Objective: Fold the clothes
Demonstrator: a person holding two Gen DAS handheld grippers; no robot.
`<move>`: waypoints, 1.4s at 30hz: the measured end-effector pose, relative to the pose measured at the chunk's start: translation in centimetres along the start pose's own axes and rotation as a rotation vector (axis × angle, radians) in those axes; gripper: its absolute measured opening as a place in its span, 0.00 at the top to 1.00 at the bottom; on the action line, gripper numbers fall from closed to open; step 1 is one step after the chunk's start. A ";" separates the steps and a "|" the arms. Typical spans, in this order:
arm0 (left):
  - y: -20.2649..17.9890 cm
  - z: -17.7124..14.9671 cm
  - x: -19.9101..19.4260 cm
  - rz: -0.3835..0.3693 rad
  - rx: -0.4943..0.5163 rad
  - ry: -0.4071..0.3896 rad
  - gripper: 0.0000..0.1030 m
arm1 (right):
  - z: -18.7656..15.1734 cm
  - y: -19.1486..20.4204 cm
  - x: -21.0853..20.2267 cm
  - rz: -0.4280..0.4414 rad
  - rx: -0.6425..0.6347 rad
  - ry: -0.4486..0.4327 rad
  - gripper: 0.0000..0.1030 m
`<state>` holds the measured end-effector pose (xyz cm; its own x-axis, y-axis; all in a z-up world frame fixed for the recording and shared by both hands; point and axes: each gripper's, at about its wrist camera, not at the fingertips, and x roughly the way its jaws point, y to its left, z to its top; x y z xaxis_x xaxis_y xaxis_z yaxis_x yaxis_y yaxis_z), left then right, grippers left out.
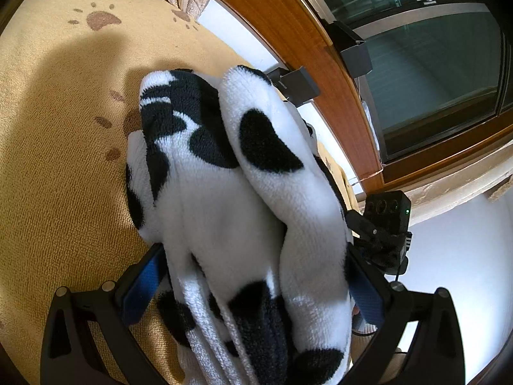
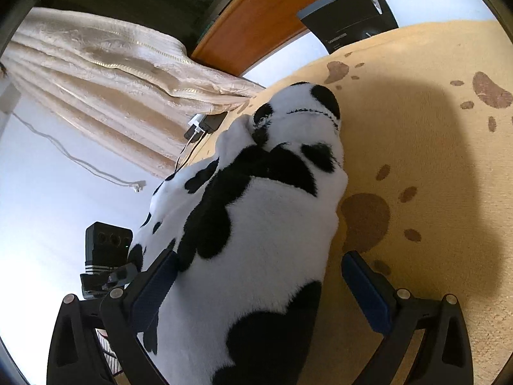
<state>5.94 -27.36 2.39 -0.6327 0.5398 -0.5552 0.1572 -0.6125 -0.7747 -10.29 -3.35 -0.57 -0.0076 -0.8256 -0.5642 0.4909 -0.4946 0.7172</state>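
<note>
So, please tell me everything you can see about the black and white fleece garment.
The fleece garment is thick, fluffy, white with black cow-like patches. It is bunched in folds and lies between the fingers of the left gripper and also the right gripper, above the tan paw-print rug. A stitched seam shows near its far end. How tightly either gripper pinches it is unclear.

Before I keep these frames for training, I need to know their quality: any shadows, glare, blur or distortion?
Left wrist view: sharp; fisheye bends the wooden frame; a broad shadow lies on the tan rug; white floor nearly blown out. Right wrist view: the cow-print garment is crisp, a dark shadow covers the rug at right, the floor at left is washed out, and corners are vignetted black.
</note>
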 end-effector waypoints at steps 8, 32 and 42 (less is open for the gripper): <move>-0.1 -0.2 -0.1 0.015 -0.021 -0.014 0.00 | -0.5 1.8 2.4 0.068 -0.044 0.108 0.00; -1.9 0.4 1.4 0.138 0.043 -0.058 0.00 | -0.4 2.1 3.2 0.029 -0.144 0.116 0.02; -4.5 0.2 1.3 0.156 0.097 -0.055 0.16 | -1.2 3.9 1.5 0.054 -0.206 0.022 0.44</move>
<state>4.30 -23.99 5.20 -0.6473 0.4031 -0.6469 0.1848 -0.7403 -0.6463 -7.31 -6.17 0.93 0.0415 -0.8418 -0.5382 0.6579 -0.3824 0.6488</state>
